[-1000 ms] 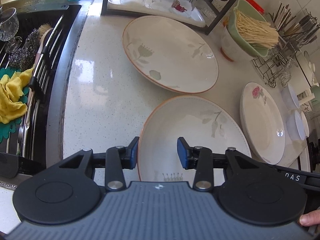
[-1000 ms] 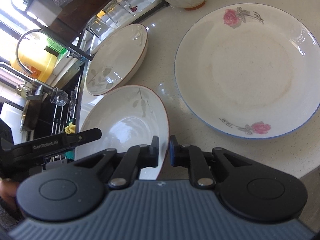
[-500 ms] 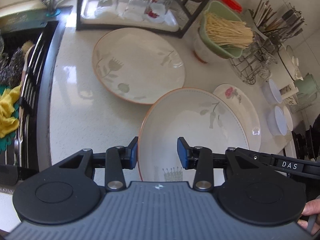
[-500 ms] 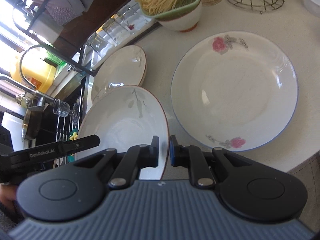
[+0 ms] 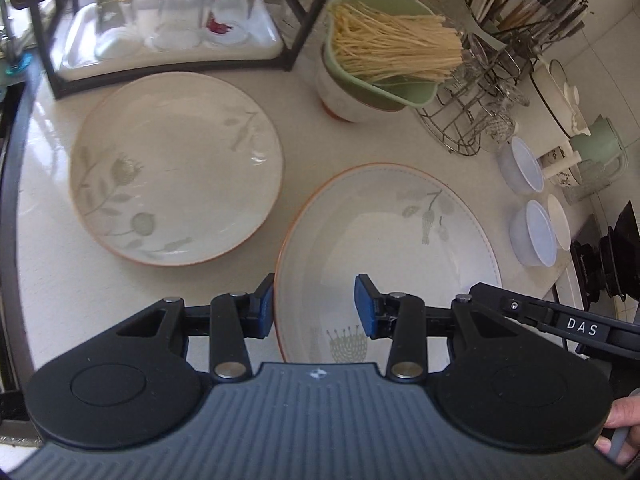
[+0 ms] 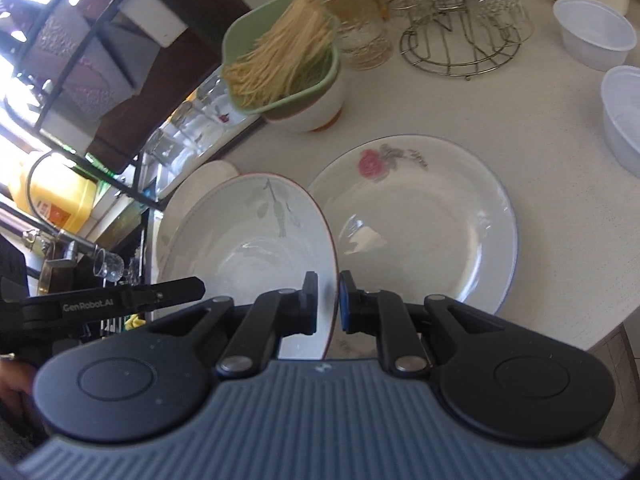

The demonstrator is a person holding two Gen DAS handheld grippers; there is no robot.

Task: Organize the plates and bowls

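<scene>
Right wrist view: the right gripper [image 6: 328, 304] pinches the rim of the leaf-patterned bowl [image 6: 256, 240], lifted and tilted, just left of the rose plate [image 6: 420, 224] on the table [image 6: 560, 184]. Left wrist view: the left gripper [image 5: 315, 306] is spread wide across the bowl's [image 5: 384, 248] near rim, no clamping. A 2nd leaf plate [image 5: 176, 168] lies far left.

Counting the dishes on our counter

We see two leaf-patterned plates [image 5: 176, 168] [image 5: 392, 256], one rose plate [image 6: 416, 224], two clear plastic bowls [image 6: 596, 32] [image 6: 624, 112], one noodle-filled green colander [image 5: 384, 52], three upturned glasses [image 5: 172, 12].
</scene>
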